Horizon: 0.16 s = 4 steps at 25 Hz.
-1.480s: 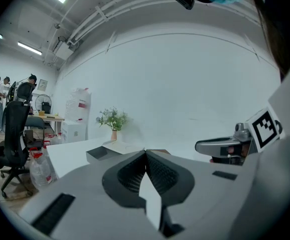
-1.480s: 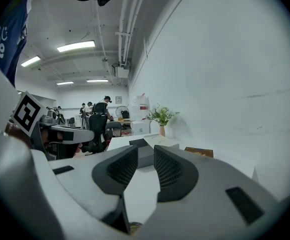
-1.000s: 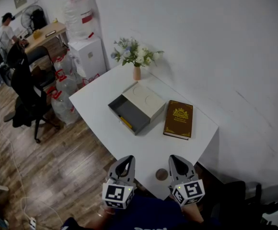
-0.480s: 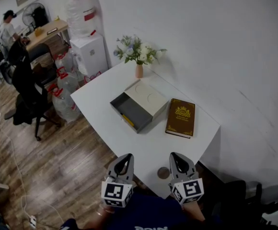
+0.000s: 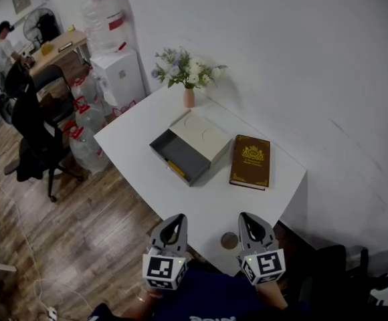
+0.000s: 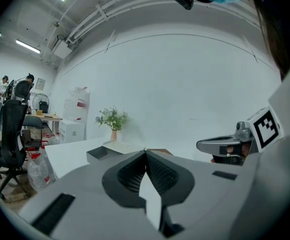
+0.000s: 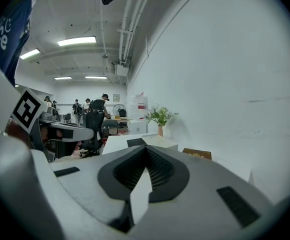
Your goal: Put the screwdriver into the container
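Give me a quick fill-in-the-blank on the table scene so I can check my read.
In the head view the book lies to the ___ of the container.
The screwdriver in the container is ___ in colour.
The left gripper and right gripper both have jaws that are ___.
The vase holds ___.
Missing words: right; yellow; shut; flowers.

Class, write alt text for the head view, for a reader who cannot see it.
Seen from above, the left claw and right claw, both shut, hover at the near edge of a white table holding an open grey container with a yellow item inside, a brown book and a flower vase.
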Motion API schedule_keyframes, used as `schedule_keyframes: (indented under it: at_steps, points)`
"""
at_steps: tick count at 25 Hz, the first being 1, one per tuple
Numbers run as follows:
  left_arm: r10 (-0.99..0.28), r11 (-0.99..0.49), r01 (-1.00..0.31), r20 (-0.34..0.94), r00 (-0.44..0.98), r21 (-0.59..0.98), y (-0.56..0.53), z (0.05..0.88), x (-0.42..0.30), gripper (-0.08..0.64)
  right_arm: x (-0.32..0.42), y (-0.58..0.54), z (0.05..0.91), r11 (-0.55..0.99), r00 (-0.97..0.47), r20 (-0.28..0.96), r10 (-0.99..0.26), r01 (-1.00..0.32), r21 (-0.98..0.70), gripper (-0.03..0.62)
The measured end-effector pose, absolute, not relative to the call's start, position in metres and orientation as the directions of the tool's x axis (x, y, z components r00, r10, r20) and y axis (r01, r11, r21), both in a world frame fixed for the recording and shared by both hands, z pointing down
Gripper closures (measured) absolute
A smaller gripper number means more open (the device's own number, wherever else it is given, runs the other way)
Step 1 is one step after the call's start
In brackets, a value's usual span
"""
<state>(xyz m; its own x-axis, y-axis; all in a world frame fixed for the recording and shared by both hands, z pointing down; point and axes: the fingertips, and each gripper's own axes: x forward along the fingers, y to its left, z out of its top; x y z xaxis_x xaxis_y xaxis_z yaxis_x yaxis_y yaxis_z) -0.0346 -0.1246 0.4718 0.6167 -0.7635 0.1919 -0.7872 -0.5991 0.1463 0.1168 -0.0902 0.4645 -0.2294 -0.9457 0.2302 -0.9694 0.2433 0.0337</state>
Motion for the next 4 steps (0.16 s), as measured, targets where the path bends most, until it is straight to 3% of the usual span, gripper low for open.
schedule_keyframes:
  at_steps: [4]
  points:
    - [-0.761, -0.602, -0.784, 0.190, 0.620, 0.151, -0.1270, 0.4741, -0.0315, 0.543, 0.1206, -0.0910, 0.4670, 0.231, -0.216, 0.234, -0.948, -0.972, 0.040, 0.571]
